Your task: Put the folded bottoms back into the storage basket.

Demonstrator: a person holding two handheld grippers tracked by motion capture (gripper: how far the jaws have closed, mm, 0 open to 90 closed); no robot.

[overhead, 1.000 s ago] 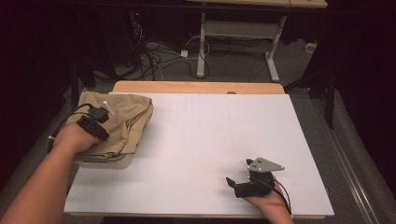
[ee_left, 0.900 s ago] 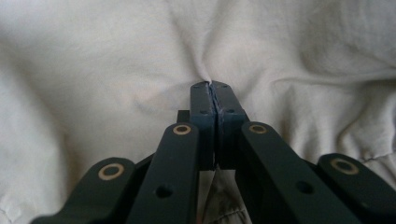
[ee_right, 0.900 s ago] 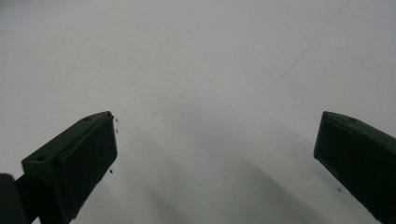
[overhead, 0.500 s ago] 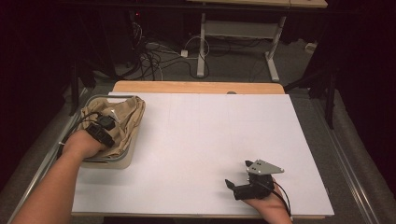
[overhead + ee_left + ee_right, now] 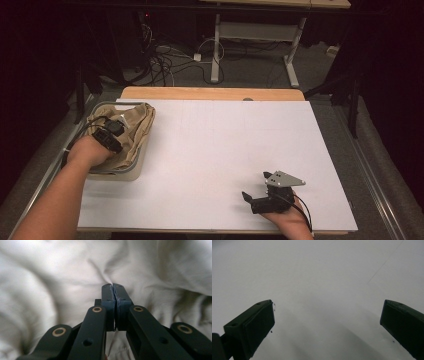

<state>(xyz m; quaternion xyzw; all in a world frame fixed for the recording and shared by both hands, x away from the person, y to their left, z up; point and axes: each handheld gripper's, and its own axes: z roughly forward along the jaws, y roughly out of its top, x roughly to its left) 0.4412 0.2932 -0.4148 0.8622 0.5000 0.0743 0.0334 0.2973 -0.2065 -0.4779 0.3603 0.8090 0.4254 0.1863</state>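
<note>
A crumpled tan cloth (image 5: 134,124) lies bunched inside a pale bin (image 5: 134,169) at the table's left edge. My left gripper (image 5: 118,128) reaches down into the bin. In the left gripper view its pads (image 5: 113,286) are pressed together at the tips, and the folds of the cloth (image 5: 62,277) run into the pinch. My right gripper (image 5: 255,188) rests near the front right of the white tabletop (image 5: 225,145). Its jaws (image 5: 327,315) stand wide apart over the bare white surface (image 5: 317,270) with nothing between them.
A wooden strip (image 5: 210,93) runs along the table's far edge. Beyond it on the dark floor are tangled cables (image 5: 165,60) and a white desk frame (image 5: 252,35). A metal rail (image 5: 372,175) borders the right side.
The cloth, earlier spread over the bin and onto the table, is now gathered inside the bin, whose rim shows. My left hand shifted slightly toward me. The right gripper stayed put.
</note>
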